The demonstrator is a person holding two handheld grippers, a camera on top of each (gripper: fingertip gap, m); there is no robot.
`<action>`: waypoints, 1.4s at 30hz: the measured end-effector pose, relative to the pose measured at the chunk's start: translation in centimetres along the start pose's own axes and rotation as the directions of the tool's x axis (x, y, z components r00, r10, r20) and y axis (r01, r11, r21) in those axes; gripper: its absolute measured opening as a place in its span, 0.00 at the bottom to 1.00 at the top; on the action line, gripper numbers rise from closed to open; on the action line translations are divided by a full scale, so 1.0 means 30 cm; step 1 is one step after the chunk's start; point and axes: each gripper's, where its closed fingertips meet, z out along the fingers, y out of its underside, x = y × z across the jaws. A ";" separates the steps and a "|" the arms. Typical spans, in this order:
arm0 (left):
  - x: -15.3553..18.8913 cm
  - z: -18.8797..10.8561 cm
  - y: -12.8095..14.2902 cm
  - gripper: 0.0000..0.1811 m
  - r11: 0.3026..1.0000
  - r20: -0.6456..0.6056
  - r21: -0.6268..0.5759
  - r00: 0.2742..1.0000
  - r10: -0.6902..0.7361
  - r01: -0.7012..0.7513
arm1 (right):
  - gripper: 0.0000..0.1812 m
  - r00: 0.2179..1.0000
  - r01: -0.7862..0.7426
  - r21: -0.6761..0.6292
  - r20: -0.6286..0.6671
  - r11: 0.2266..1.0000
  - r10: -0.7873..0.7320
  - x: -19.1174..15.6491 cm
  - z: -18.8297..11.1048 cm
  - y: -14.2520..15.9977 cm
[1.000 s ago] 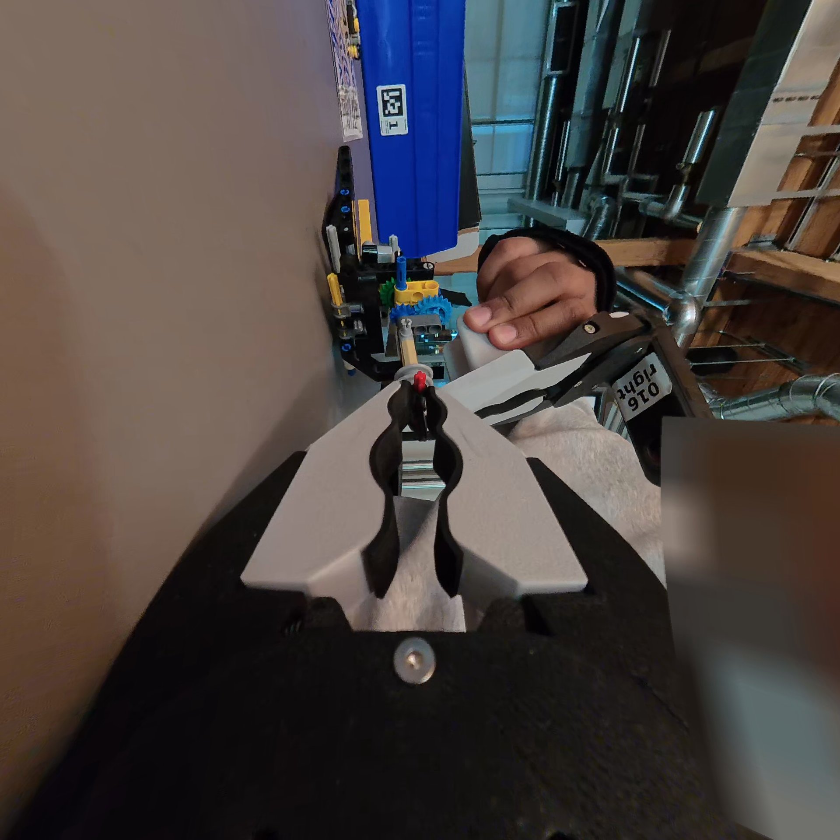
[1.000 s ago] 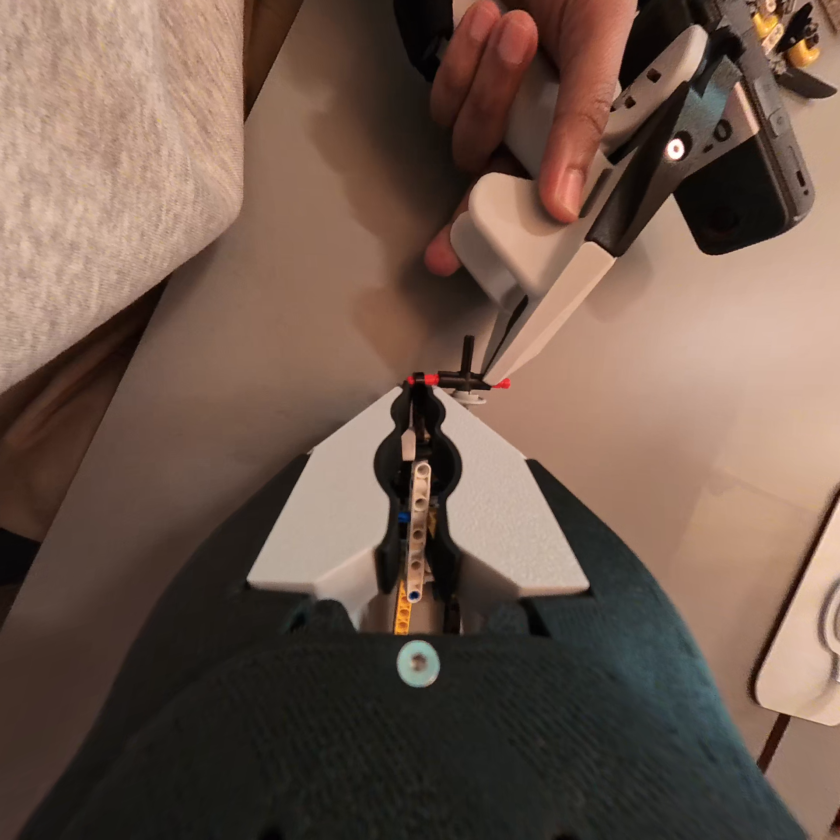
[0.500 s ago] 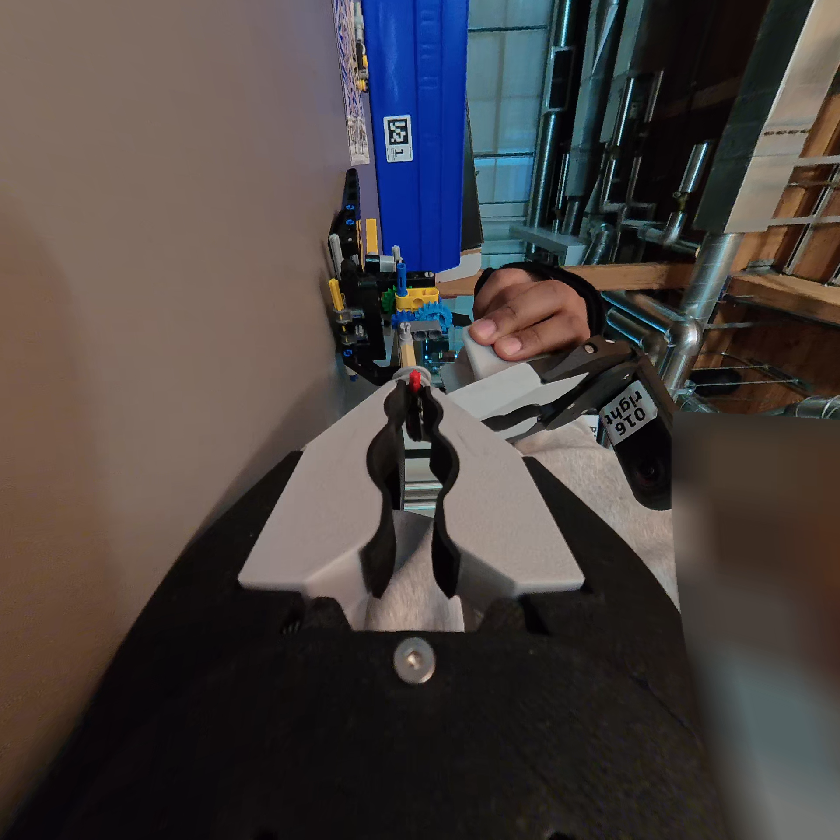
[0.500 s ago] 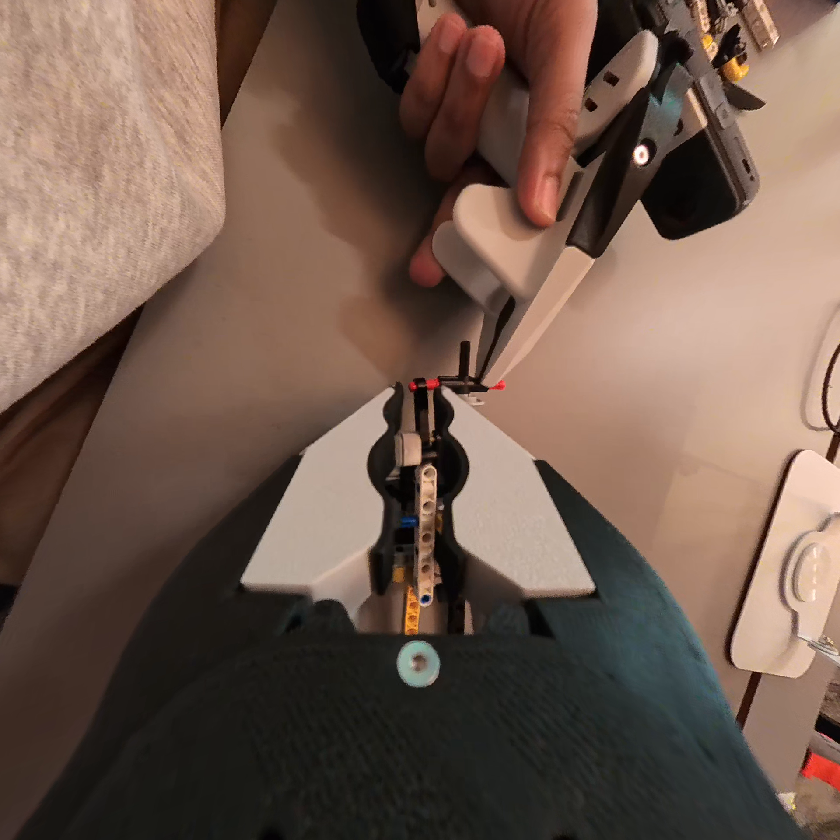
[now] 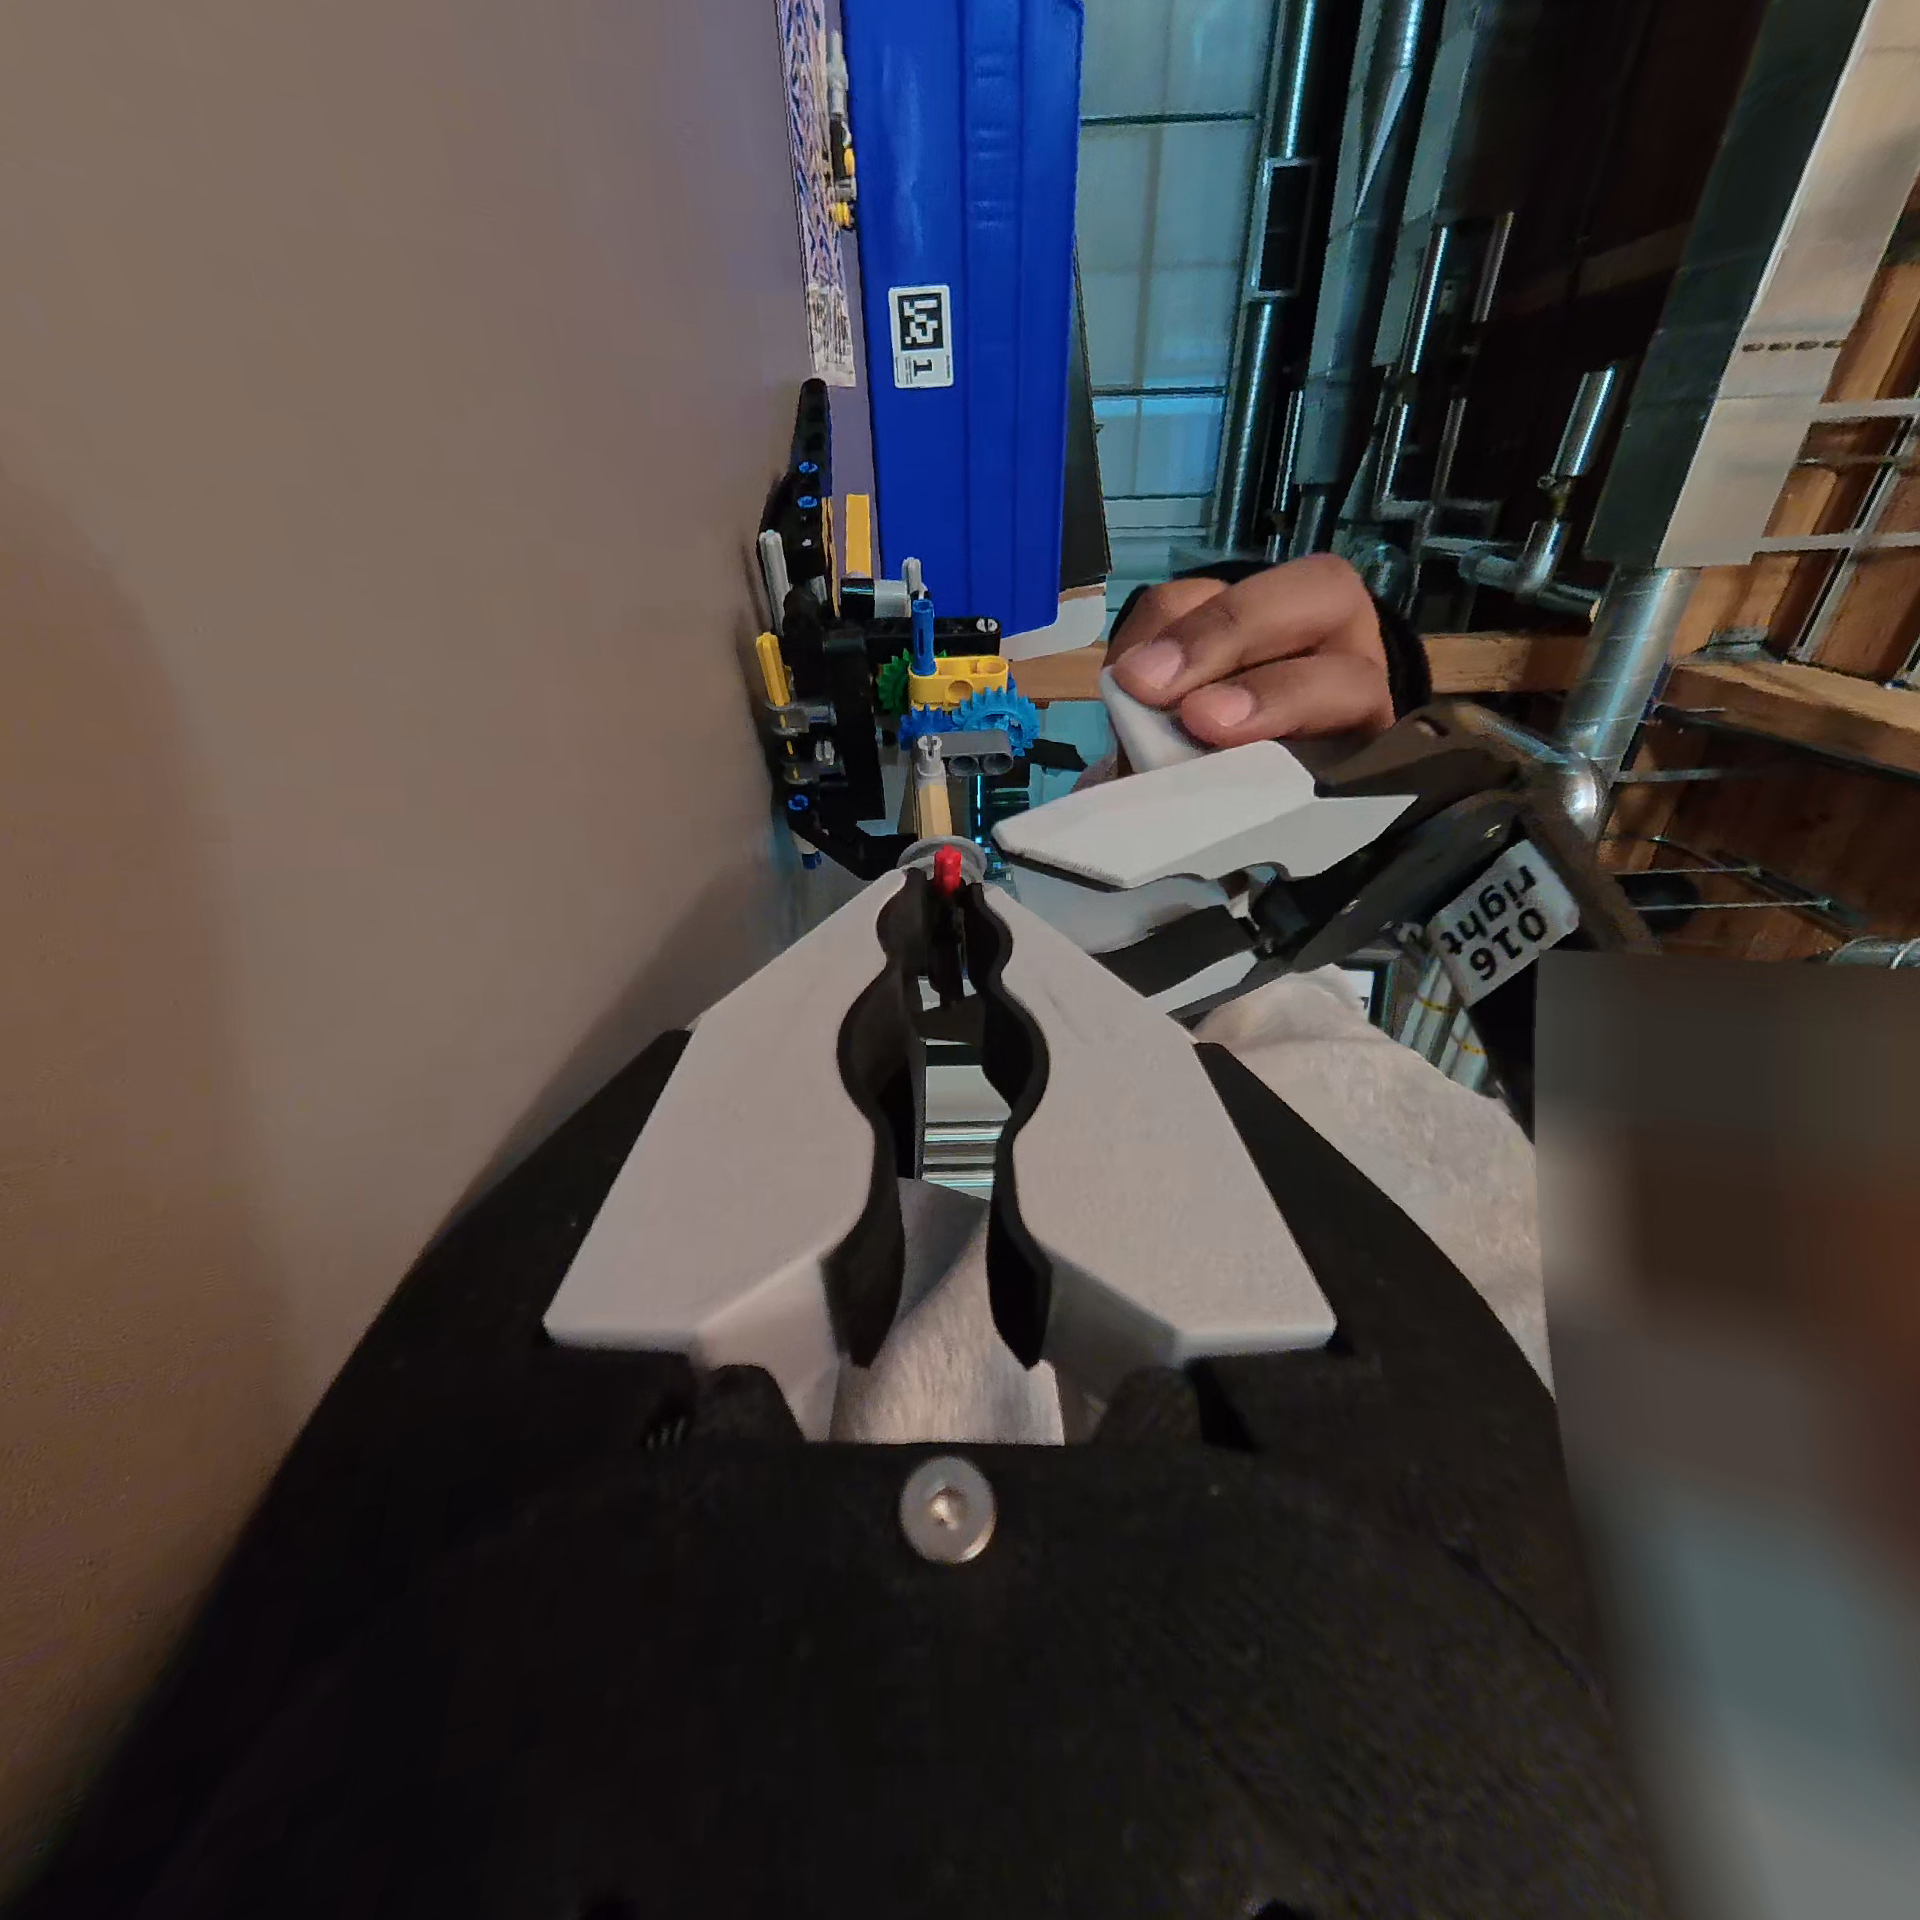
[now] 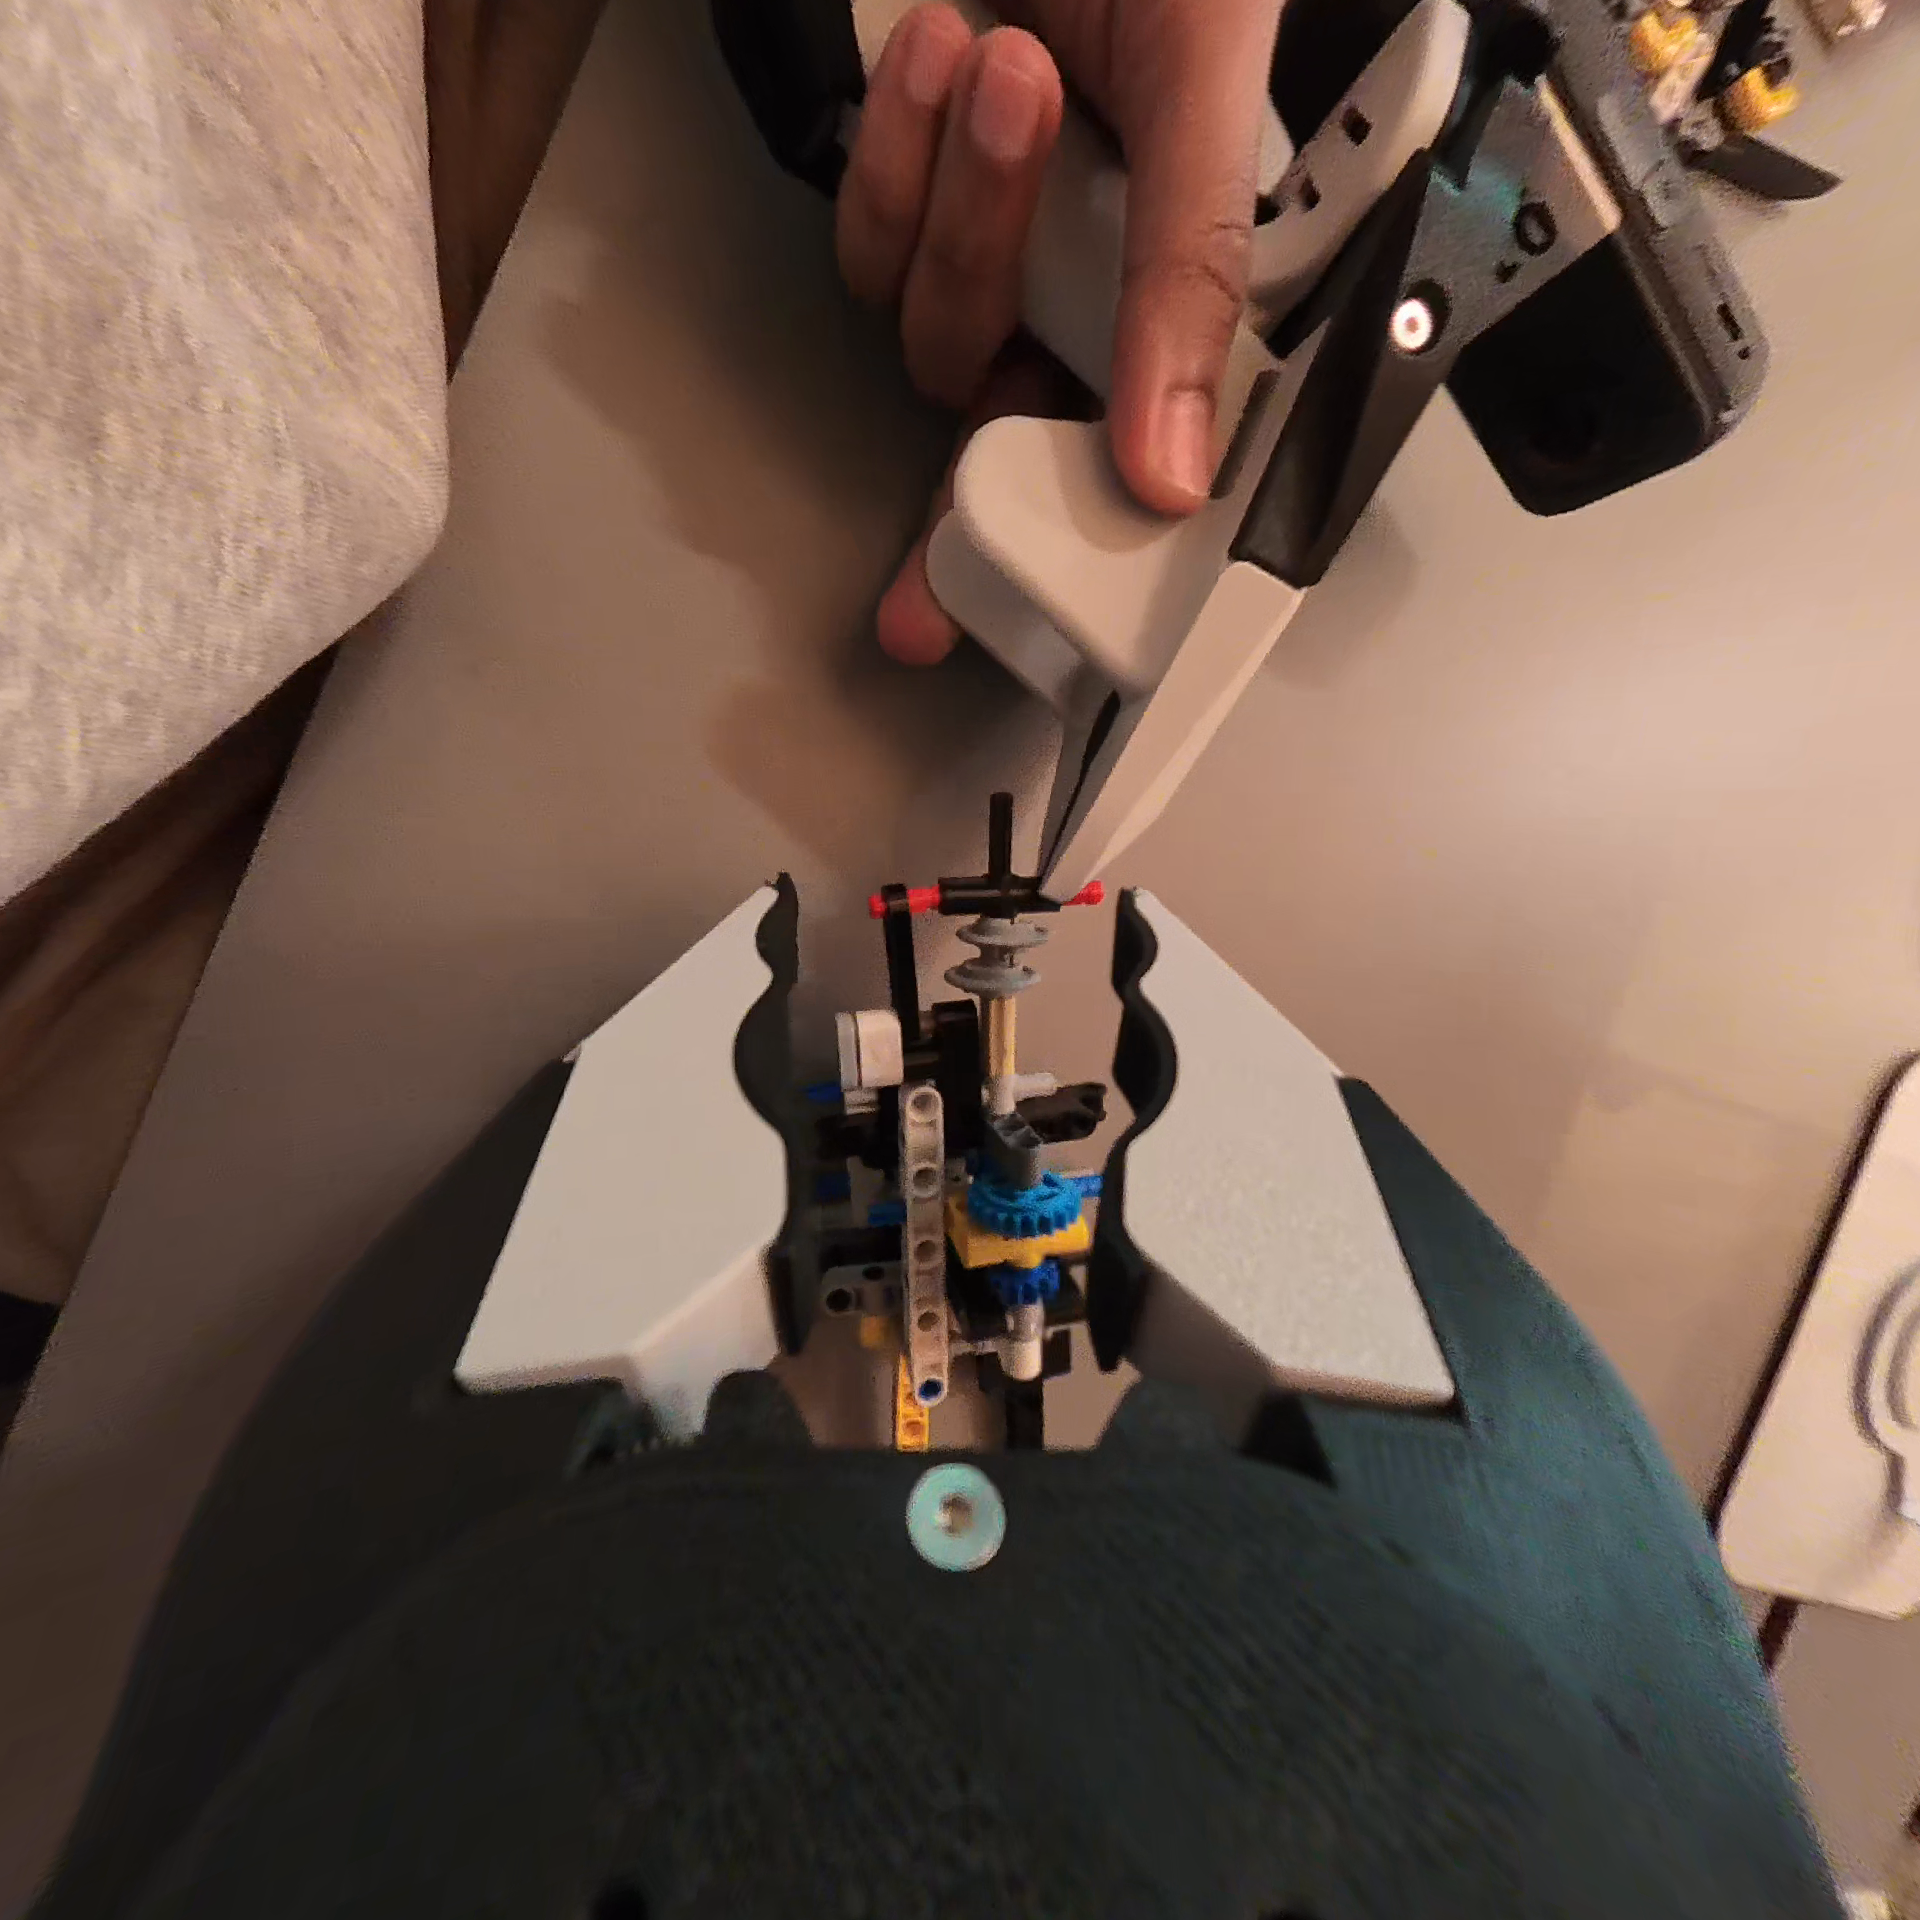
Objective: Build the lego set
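Note:
A partly built lego model (image 6: 977,1174) with black beams, blue gears and a yellow block stands on the beige table (image 6: 623,623). A black cross axle with red ends (image 6: 987,894) sits at its top. My right gripper (image 6: 954,899) is open, its jaws spread wide either side of the model without touching it. My left gripper (image 6: 1049,883) comes in from above, shut on the right part of the cross axle. In the left wrist view my left gripper (image 5: 943,894) is shut on the red-tipped axle (image 5: 947,868), with the model (image 5: 842,717) beyond and the open right gripper (image 5: 1039,873) beside it.
A blue bin with a square marker tag (image 5: 966,312) stands behind the model. Loose lego parts (image 6: 1714,62) lie at the far right of the table. A white device (image 6: 1849,1403) sits at the right edge. The person's grey sleeve (image 6: 156,364) is at the left.
My right gripper has opened and let go of the model, which it held shut before. My left gripper has stayed shut on the red-tipped axle.

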 end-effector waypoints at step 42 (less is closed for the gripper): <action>-0.013 0.004 0.016 0.03 0.998 0.046 -0.004 0.997 0.067 -0.067 | 0.32 0.998 -0.011 -0.021 0.069 1.000 0.012 0.018 0.031 0.030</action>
